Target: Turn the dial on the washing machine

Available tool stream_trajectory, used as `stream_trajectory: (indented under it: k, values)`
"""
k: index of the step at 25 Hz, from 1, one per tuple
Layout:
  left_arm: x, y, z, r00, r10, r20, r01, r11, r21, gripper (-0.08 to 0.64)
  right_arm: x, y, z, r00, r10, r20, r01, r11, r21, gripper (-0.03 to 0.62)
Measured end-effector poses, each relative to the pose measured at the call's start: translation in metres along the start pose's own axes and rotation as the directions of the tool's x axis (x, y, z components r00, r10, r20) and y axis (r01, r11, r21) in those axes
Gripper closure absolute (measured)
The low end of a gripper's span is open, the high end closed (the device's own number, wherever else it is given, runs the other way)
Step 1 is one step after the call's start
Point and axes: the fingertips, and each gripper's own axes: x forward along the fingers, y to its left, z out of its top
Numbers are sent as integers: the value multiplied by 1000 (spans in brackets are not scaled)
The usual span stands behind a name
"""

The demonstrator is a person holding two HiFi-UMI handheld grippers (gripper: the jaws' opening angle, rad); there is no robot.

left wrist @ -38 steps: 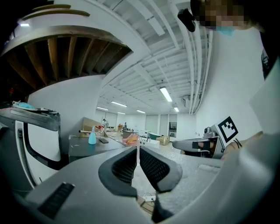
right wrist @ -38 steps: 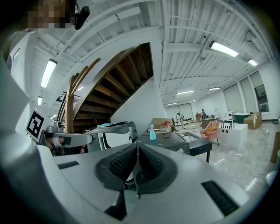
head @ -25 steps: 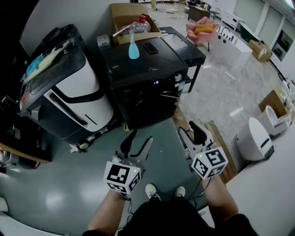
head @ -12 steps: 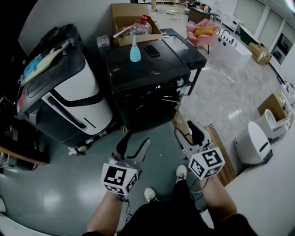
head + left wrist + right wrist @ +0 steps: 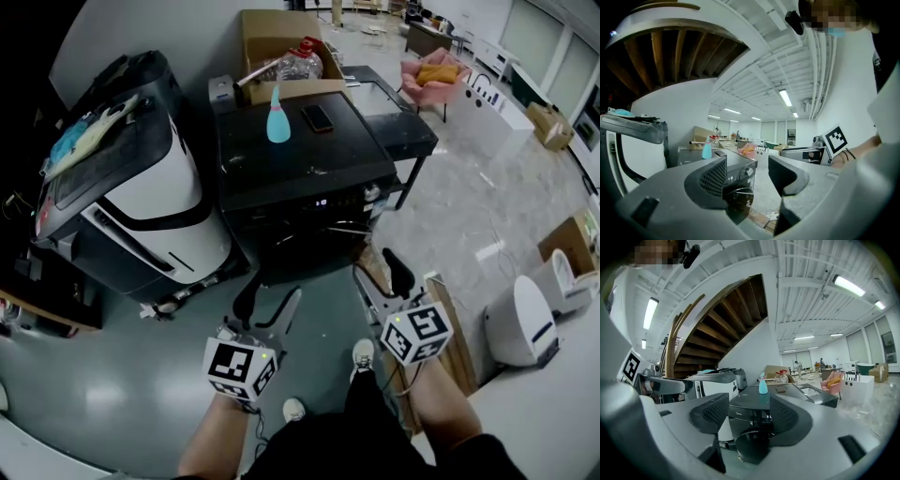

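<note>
As the right hand-held gripper (image 5: 377,272) opens empty, dial (image 5: 373,193) lies well ahead.

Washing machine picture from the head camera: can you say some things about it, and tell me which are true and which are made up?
1. A blue spray bottle stands on top of the washing machine. True.
2. The left gripper is squeezing the dial. False: it is well short of the machine. Its jaws have just been opening, and nothing is between them.
3. A dark phone lies on the machine's top beside the bottle. True.
4. The right gripper is shut. False: its jaws stand apart, have just been opening, and hold nothing.
5. The pink chair is empty. False: an orange thing lies on it.
</note>
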Motion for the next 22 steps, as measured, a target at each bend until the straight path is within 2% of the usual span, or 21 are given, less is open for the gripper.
stream_trajectory:
  k: [10,22]
  values:
    - [119,-14,11,996,90,-13,-90,996,-7,299,64,-123,8,998,62,-27,-62,998,13,330]
    - [211,-30,17,985,162,-50,-162,987,1,299,114,-220,-5,990,126,-63,-123,991,44,331]
